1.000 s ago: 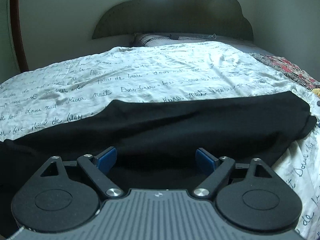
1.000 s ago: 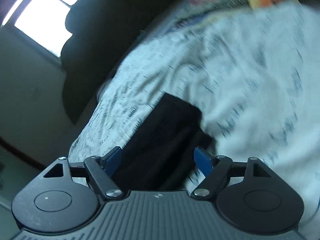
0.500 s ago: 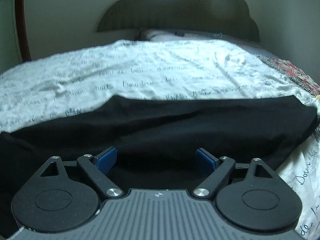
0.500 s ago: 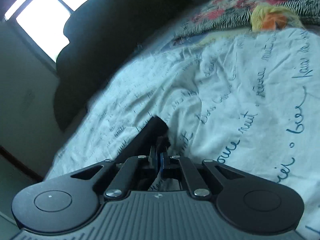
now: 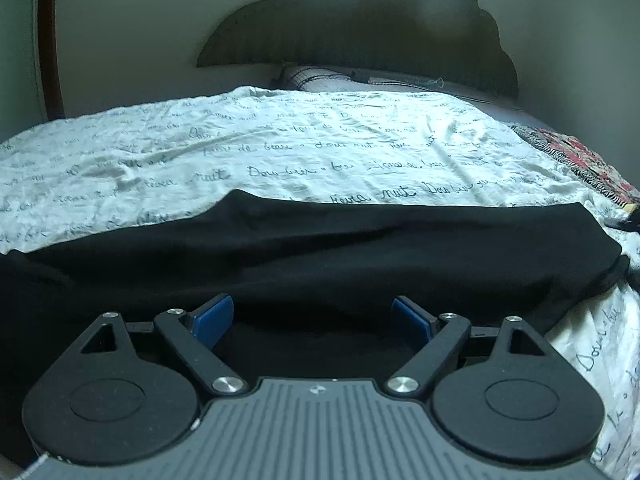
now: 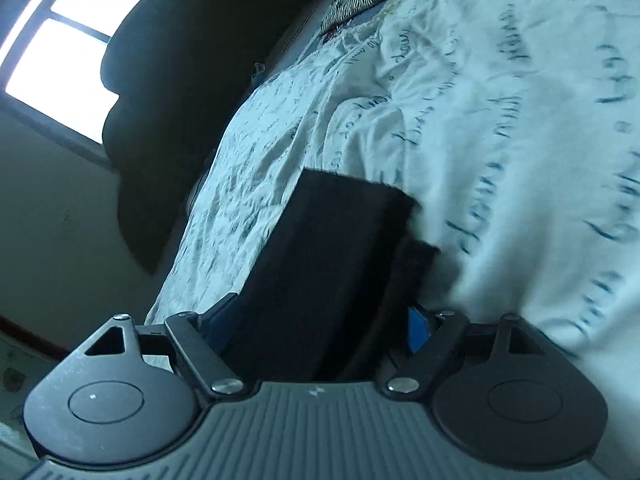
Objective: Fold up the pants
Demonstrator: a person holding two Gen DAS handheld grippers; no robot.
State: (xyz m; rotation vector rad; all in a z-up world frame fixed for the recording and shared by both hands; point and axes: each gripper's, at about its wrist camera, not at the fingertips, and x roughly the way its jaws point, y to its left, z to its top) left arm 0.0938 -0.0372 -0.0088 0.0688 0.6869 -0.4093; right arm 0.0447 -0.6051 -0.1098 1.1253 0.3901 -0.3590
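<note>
Black pants lie stretched across the white bed sheet with handwriting print. My left gripper hovers low over their near edge, open, blue pads wide apart and nothing pinched. In the right wrist view the leg end of the pants runs away from me, folded into a thick strip. My right gripper is opening, its jaws set on either side of that strip. The cloth fills the gap and hides most of the left pad; the right pad shows beside the cloth.
A dark scalloped headboard and a pillow stand at the far end of the bed. A red and black patterned blanket lies on the bed's right side. A bright window is behind the headboard.
The right gripper went from open to fully shut beside the pants' end, and now its jaws are apart again with the black strip between them. The left gripper barely moved.
</note>
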